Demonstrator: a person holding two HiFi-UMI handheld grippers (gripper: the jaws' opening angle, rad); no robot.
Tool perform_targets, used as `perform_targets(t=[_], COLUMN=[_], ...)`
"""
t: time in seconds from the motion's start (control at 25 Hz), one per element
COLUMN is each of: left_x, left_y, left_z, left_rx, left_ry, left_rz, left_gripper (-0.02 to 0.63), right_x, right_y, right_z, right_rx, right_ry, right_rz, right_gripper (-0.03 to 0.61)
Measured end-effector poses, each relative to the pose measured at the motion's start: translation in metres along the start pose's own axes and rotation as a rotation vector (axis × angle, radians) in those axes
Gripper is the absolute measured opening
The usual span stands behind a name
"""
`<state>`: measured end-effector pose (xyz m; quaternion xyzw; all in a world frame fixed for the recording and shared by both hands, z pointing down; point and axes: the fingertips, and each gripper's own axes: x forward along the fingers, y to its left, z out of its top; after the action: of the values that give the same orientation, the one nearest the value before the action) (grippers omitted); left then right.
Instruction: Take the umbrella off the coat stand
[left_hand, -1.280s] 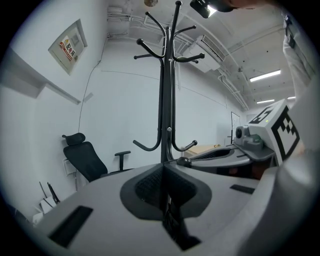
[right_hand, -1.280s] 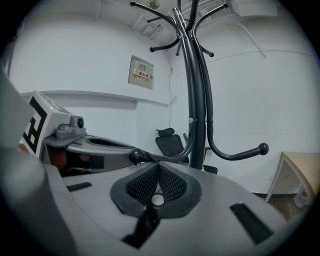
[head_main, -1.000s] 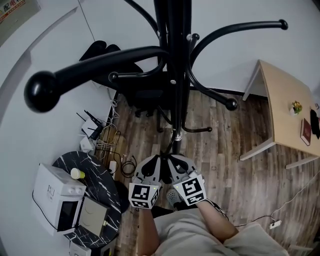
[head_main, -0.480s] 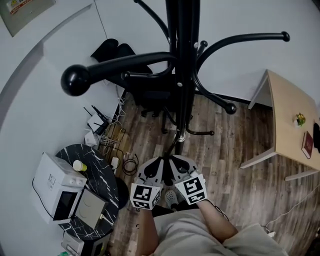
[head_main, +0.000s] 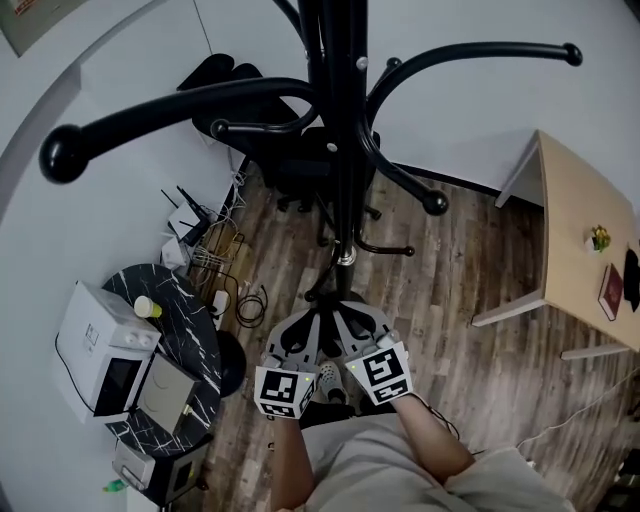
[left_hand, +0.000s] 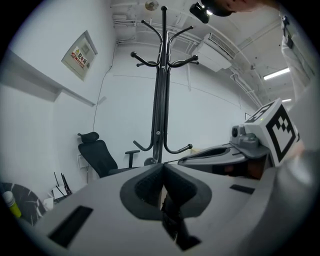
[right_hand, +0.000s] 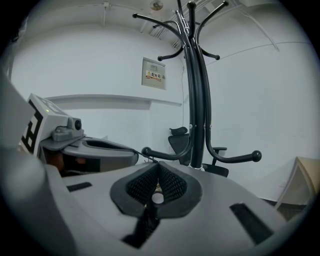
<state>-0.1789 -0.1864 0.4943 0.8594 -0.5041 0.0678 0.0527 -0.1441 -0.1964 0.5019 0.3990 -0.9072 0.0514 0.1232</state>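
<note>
The left gripper and the right gripper are held side by side, low over the wooden floor, and are pointed at the foot of the black coat stand. On both, the fingers are pressed together with nothing between them. The stand is set just ahead, before an office chair. Whether an umbrella hangs against its dark pole cannot be told.

The left gripper and the right gripper were held side by side at the lower centre of the head view, pointing up the frame. Each had its fingers pressed together. The right forearm stretched out behind its gripper.
</note>
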Motion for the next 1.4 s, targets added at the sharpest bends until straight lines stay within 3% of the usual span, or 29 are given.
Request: perform_targets(t=[0.68,1.4], left_x=[-0.017,-0.034], left_y=[-0.035,-0.079], left_z=[-0.007,-0.004], left_rx=[-0.035,0.002], left_ry=[0.002,-0.009], left_rz=[0.191,0.183], left_gripper=[0.021,0.021], right_x=[-0.042,-0.088], right_y=[0.002,0.006], right_z=[-0.009,-0.015], right_rx=[-0.024,-0.020], right_ry=[-0.034,-0.080], right_rz=[0.093,0.163], right_gripper=[0.011,0.009])
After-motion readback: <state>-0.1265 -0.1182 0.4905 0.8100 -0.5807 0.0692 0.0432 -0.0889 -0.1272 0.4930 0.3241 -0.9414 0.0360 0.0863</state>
